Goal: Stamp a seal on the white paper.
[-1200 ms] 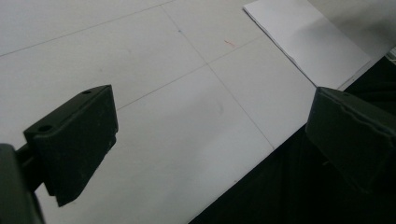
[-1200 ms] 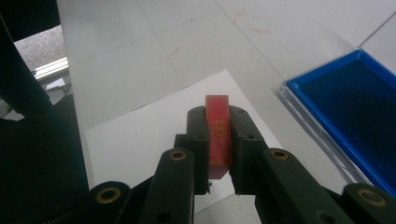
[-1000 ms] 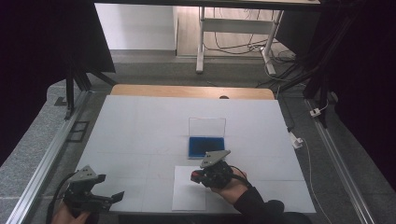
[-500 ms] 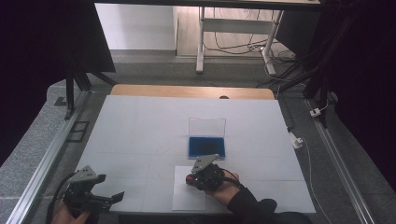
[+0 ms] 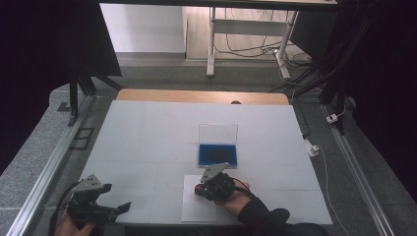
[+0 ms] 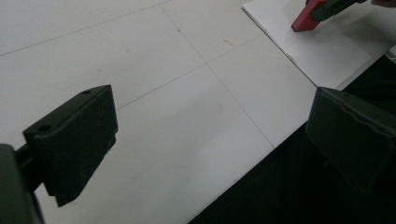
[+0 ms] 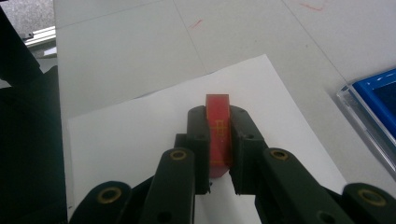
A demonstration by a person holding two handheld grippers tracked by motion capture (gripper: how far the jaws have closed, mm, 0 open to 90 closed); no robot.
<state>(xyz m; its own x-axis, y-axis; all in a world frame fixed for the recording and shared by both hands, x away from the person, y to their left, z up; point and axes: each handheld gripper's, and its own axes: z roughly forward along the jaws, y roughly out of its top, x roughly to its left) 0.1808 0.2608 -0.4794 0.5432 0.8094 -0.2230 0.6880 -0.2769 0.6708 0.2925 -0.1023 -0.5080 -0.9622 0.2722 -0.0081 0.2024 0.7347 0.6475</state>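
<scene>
Red stamp (image 7: 218, 133) clamped in right tongs (image 7: 218, 140), long axis seemingly along jaws

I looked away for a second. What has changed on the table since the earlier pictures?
The right tongs, shut on the red stamp, moved from beside the blue ink pad toward the person and left, over the white paper. The left tongs stayed open and still; pad and paper kept their places.

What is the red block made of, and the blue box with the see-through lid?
The red block, clamped in the right tool, looks like hard plastic or painted wood: flat faces, sharp edges, gold marks. The blue box seems plastic; its clear lid stands upright, probably plastic. The white sheet looks like matte paper.
</scene>
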